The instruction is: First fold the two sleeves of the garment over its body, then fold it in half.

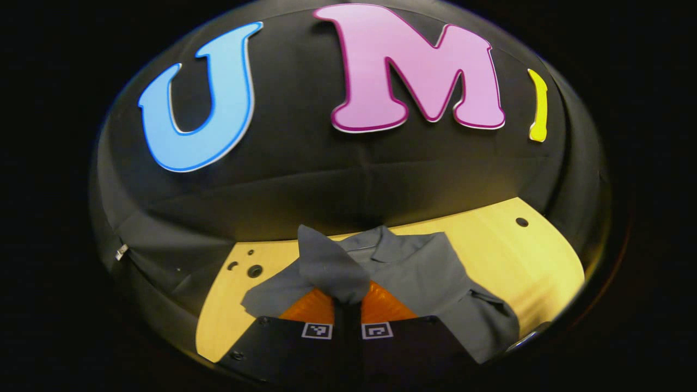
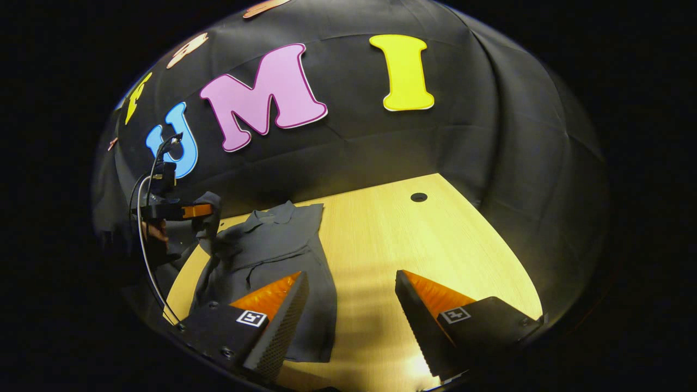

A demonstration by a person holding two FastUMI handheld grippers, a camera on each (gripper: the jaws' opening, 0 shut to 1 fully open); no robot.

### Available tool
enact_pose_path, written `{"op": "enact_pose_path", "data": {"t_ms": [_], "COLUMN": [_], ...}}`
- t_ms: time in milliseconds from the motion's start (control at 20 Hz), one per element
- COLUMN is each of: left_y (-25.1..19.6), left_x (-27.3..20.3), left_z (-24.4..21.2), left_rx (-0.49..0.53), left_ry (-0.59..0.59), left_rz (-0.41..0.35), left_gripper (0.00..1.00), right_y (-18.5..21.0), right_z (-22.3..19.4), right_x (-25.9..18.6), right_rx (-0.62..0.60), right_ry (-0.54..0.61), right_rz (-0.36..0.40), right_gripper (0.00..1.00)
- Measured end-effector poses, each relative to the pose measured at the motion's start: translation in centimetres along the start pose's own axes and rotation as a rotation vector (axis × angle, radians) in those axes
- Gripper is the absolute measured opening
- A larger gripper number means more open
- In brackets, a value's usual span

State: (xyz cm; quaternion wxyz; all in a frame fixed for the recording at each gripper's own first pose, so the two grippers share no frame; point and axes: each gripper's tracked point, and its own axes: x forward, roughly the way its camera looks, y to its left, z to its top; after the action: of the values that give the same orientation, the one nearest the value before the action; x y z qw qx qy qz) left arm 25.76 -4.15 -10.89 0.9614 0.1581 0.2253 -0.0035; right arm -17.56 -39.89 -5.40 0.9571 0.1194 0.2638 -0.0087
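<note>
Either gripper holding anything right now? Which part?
The left gripper is shut on the grey shirt's sleeve, pinched near its end and lifted. The right gripper is open, holding nothing.

Your left gripper view rides close above the surface [image 1: 533, 256], looking forward along its own tongs [image 1: 347, 305] toward the booth's back wall, with the garment [image 1: 419, 272] directly ahead and near. Your right gripper view sits higher and farther right, facing the same wall, angled leftward. Both views share the garment, the surface and the wall; the right gripper view also takes in your left tongs farther off.
</note>
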Motion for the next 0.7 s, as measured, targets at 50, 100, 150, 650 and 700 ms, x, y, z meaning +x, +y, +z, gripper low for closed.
{"op": "enact_pose_path", "data": {"t_ms": [50, 100, 150, 650, 700], "left_y": [-1.2, -2.6, -4.0, -12.8, -12.7], "left_x": [0.6, 1.1, 1.8, 7.7, 8.0], "left_z": [0.0, 0.1, 0.1, -4.2, -4.7], "left_rx": [-0.004, -0.006, -0.007, -0.031, -0.049], "left_ry": [0.007, 0.008, 0.012, 0.146, 0.16], "left_rz": [-0.012, -0.03, -0.048, -0.147, -0.144], "left_gripper": [0.05, 0.05, 0.05, 0.2, 0.2], "right_y": [-0.3, -0.8, -1.1, -2.8, -2.6], "right_z": [0.0, 0.0, 0.2, -1.2, -1.3], "right_x": [0.3, 0.4, 0.6, 0.7, 0.7], "right_rx": [0.0, 0.0, 0.001, 0.001, -0.005], "right_ry": [0.015, 0.02, 0.02, 0.06, 0.064], "right_rz": [0.01, 0.015, 0.018, -0.009, -0.007], "right_gripper": [0.99, 0.99, 0.99, 0.99, 0.99]}}
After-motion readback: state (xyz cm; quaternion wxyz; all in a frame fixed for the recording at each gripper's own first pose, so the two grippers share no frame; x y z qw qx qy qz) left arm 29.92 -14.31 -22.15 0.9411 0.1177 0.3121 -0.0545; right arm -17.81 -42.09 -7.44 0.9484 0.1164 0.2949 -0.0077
